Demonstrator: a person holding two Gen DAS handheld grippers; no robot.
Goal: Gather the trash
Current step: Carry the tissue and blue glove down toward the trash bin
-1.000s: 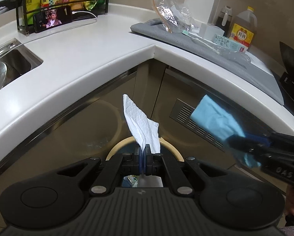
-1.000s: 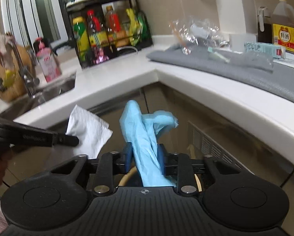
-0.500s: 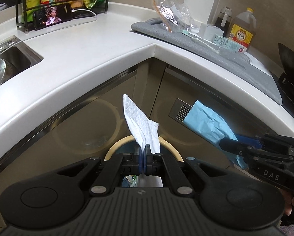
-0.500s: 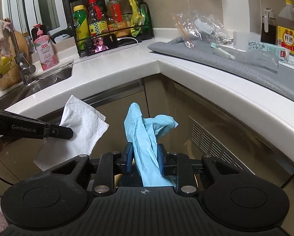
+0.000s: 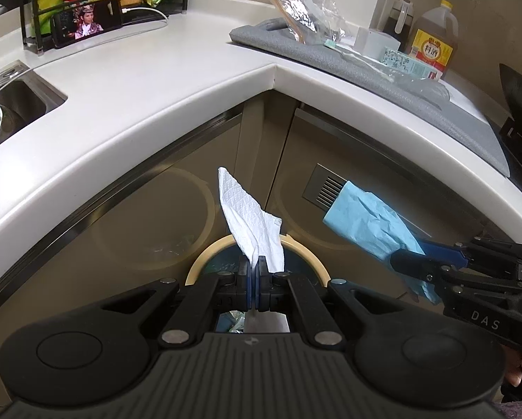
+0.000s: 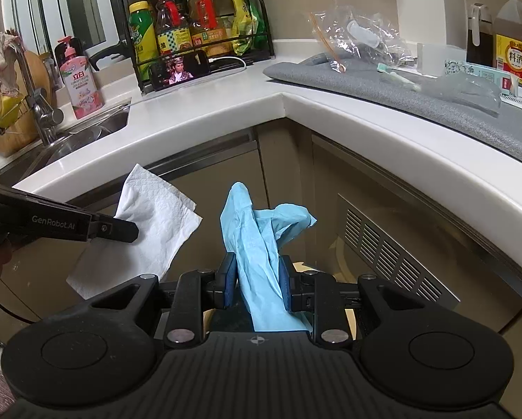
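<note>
My left gripper point(image 5: 253, 272) is shut on a white paper napkin point(image 5: 250, 213) that sticks up from its pads. Right under it stands a round bin with a cream rim point(image 5: 306, 255), with trash inside. In the right wrist view the same napkin point(image 6: 152, 230) hangs from the left gripper point(image 6: 131, 230) at the left. My right gripper point(image 6: 257, 279) is shut on a crumpled blue glove point(image 6: 257, 234), with the bin's rim point(image 6: 350, 317) partly showing below. The left wrist view has that glove point(image 5: 365, 223) and the right gripper point(image 5: 406, 263) at the right, beside the bin.
A white corner countertop point(image 5: 177, 80) juts out above the bin, with brown cabinet doors and a vent grille point(image 6: 390, 258) below. On top lie a grey mat point(image 6: 400, 94) with a clear plastic bag, toothbrush and box, a bottle rack, a phone point(image 6: 179, 70) and a sink point(image 6: 82, 132).
In the left wrist view the right gripper with the blue glove has sunk a little and come nearer the bin. The countertop items have shifted as the views tilted slightly.
</note>
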